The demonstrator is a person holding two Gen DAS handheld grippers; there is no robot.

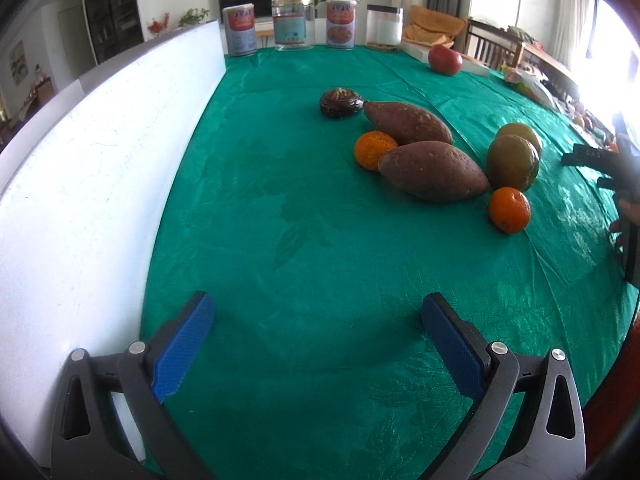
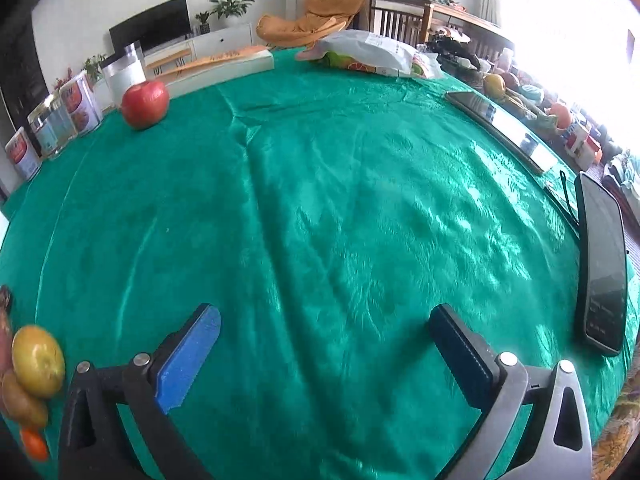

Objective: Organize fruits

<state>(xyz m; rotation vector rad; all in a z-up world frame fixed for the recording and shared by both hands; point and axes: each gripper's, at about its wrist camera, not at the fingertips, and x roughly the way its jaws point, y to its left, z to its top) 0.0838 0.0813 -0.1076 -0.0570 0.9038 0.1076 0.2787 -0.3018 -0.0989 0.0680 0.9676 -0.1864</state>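
Note:
On the green tablecloth lies a cluster: two sweet potatoes, two oranges, two green-yellow fruits, and a dark round fruit. A red apple sits far back right; it also shows in the right wrist view. My left gripper is open and empty, well short of the cluster. My right gripper is open and empty over bare cloth, with the cluster at its left edge.
A white board stands along the left side. Cans and jars line the far edge. A phone and a flat dark device lie on the right, a plastic bag at the back.

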